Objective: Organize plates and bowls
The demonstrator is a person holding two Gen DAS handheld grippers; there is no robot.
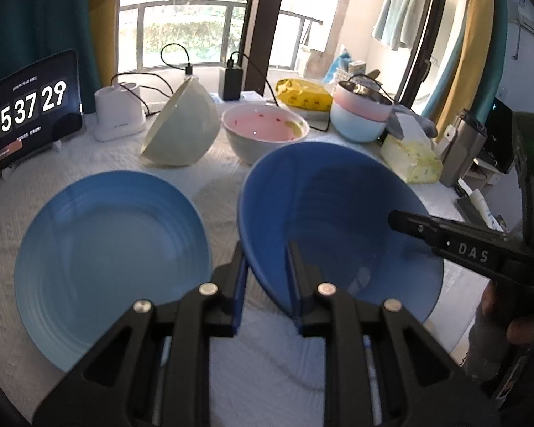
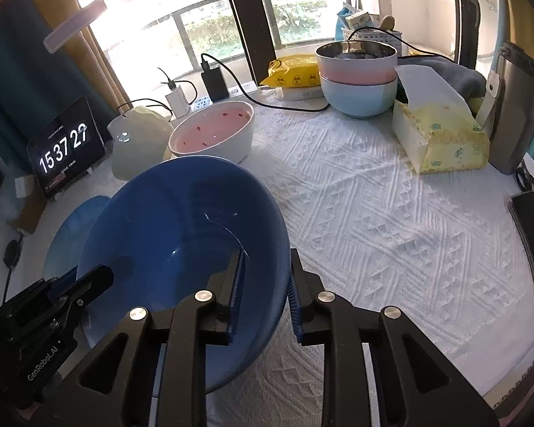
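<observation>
- White textured tablecloth (image 2: 391,213) under everything.
- Light blue plate (image 1: 106,256) flat, left of tilted dark blue bowl (image 1: 331,213).
- Left gripper (image 1: 265,263) clenched on bowl's near rim.
- Right gripper (image 2: 265,277) straddling the opposite rim; pads loosened, not pressing.

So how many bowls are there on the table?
5 bowls: the dark blue bowl between both grippers, a cream bowl tipped on its side, a pink-inside bowl behind, and a pink bowl stacked in a light blue bowl. More might hide behind.
</observation>
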